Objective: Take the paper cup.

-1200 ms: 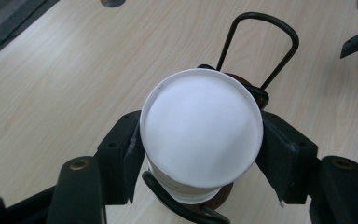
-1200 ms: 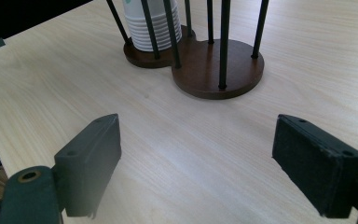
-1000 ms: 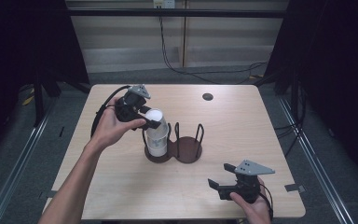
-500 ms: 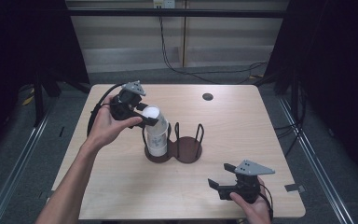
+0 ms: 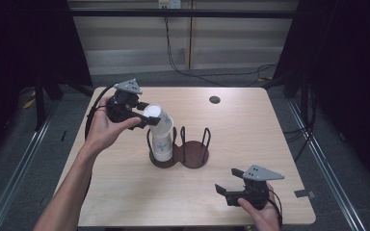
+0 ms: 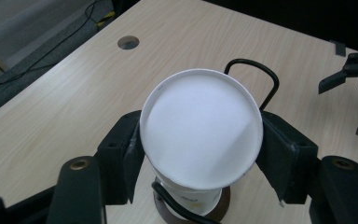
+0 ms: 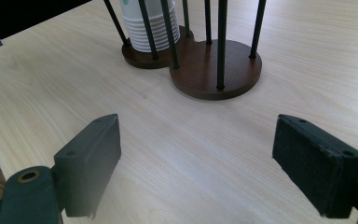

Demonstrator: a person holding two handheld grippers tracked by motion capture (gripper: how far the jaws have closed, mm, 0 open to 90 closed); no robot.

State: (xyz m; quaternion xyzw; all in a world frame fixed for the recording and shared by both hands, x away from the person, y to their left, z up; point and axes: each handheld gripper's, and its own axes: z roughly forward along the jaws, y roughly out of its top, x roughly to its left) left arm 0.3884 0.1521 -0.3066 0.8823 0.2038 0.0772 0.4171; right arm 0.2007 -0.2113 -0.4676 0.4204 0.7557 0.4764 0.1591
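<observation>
- The pale wood-grain table (image 5: 125,192) is carrying everything, a small round hole showing near its far edge.
- A dark brown double-disc holder (image 5: 192,156) with thin black wire loops is standing at the table's middle.
- The white paper cup (image 6: 201,126), upside down, is topping the stack in the holder's left ring.
- The left gripper (image 5: 142,118) is clamping its black pads on that cup's sides.
- The right gripper (image 5: 229,191) is sitting wide open and holding nothing, near the table's near right corner.

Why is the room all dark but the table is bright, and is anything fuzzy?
High view: light falls on the table, the surroundings stay black. Left gripper view: the white cup is sharp and bright, with a soft grey shade at one edge. Right gripper view: the near jaws look blurry.
</observation>
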